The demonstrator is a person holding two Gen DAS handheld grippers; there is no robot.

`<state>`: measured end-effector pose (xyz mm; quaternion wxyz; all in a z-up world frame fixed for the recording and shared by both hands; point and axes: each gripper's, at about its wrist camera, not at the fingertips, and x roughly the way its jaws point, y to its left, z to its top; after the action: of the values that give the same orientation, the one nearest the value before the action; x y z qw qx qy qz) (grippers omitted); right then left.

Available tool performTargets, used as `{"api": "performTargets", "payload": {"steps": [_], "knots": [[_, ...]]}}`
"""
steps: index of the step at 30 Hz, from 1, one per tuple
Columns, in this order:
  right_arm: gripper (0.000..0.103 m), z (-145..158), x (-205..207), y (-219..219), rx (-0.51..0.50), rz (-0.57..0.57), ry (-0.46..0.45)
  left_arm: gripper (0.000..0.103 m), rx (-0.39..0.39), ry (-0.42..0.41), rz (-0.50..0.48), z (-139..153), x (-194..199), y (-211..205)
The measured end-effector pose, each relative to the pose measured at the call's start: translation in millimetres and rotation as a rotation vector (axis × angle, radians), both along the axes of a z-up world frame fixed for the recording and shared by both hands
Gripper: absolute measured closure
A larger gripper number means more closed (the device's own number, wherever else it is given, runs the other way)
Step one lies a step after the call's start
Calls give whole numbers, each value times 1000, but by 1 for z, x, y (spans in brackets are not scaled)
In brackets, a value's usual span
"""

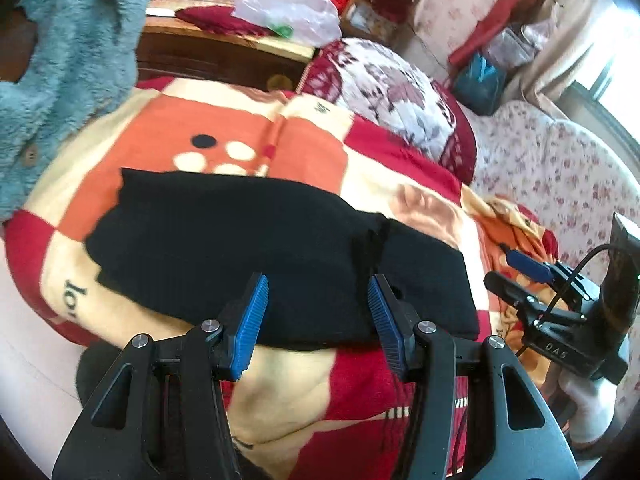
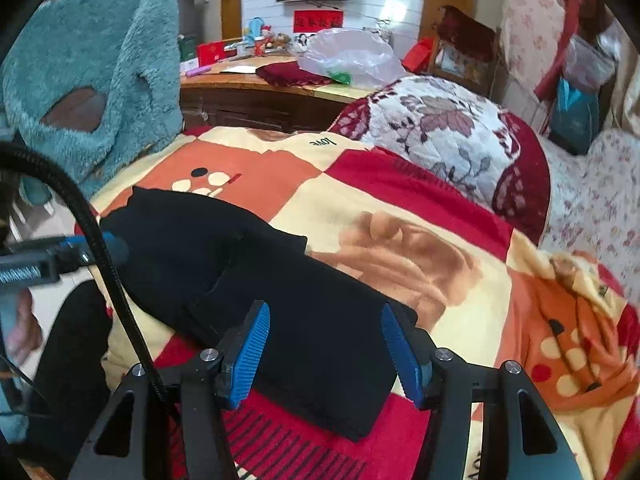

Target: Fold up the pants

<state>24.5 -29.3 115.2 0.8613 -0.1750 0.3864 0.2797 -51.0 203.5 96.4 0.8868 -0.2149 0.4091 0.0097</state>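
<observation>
While each hand-held gripper (image 1: 318, 316) (image 2: 326, 350) gapes empty, the black pants (image 1: 256, 248) lie apparently folded on the blanket (image 1: 400, 168).

Left tool (image 1: 318, 320) and right tool (image 2: 326, 354) both angle downward, jaws apart, empty.

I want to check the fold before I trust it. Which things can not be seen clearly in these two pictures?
- Black pants: their near edge, in both wrist views, is hidden behind the gripper fingers; the layers under the top surface are covered.
- Right gripper in the left wrist view: its fingertips are not clearly visible.
- Left gripper in the right wrist view: cut by the left edge and blurred.
- Blanket lettering: partly cut, too small to read fully.
</observation>
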Motion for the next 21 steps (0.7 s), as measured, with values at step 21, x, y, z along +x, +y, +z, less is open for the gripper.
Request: {"api": "performTargets", "payload": {"steps": [21], "knots": [[44,-4,-8,40,-5,137,16,51,-124,8,172,-22,-50,61]]}}
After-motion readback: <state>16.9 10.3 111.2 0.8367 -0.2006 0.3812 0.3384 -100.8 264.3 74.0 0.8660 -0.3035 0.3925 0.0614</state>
